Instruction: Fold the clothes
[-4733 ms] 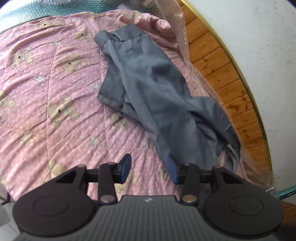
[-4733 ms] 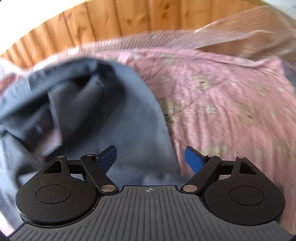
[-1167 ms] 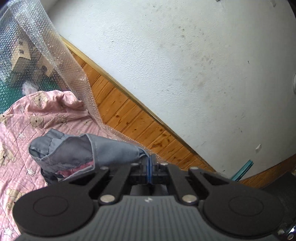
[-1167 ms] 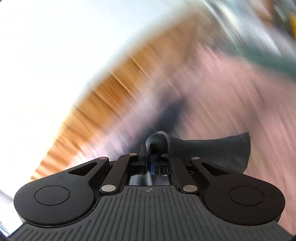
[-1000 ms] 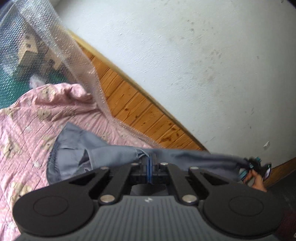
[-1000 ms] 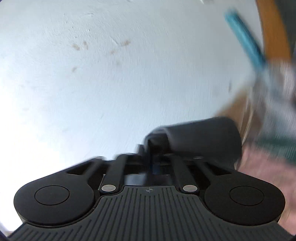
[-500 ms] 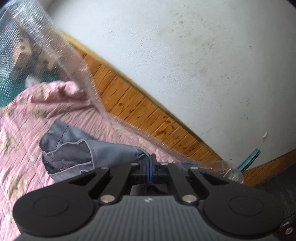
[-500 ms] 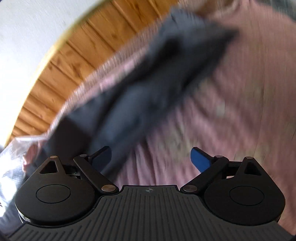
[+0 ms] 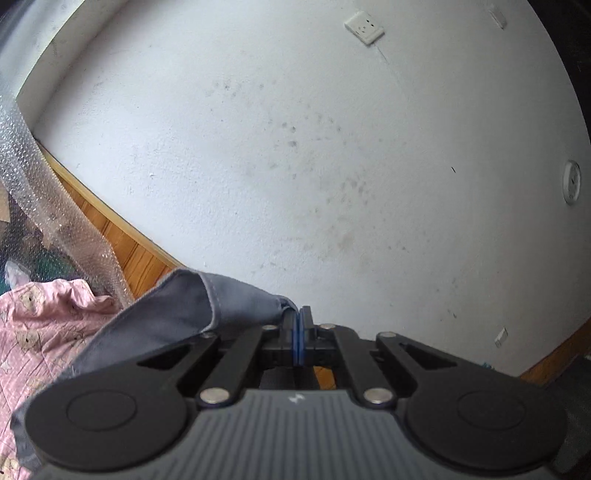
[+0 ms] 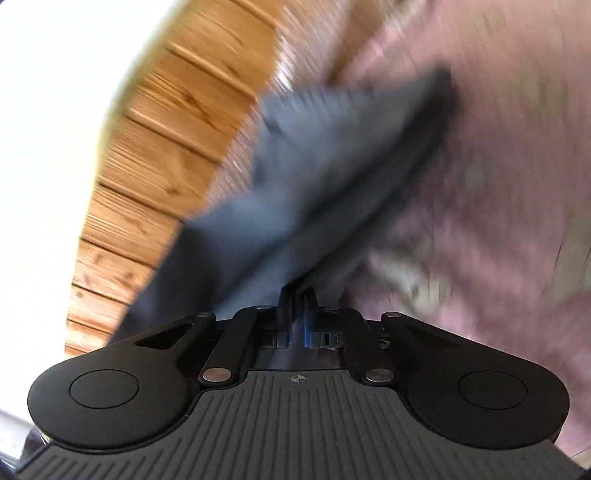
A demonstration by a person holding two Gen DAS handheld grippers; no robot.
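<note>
A grey shirt (image 9: 177, 310) hangs from my left gripper (image 9: 298, 317), which is shut on its edge and raised, facing the white wall. The cloth drapes down to the left over the pink bear-print quilt (image 9: 33, 332). In the right wrist view, which is blurred by motion, my right gripper (image 10: 297, 295) is shut on another part of the grey shirt (image 10: 314, 177). The cloth stretches up and away from it above the pink quilt (image 10: 498, 184).
A wooden headboard (image 10: 155, 155) runs along the bed edge against a white wall (image 9: 332, 147). Bubble wrap (image 9: 55, 221) hangs at the left beyond the quilt. A wall socket (image 9: 364, 27) sits high on the wall.
My right gripper was open half a second ago and is now shut on the shirt. My left gripper has tilted up toward the wall, lifting its held edge.
</note>
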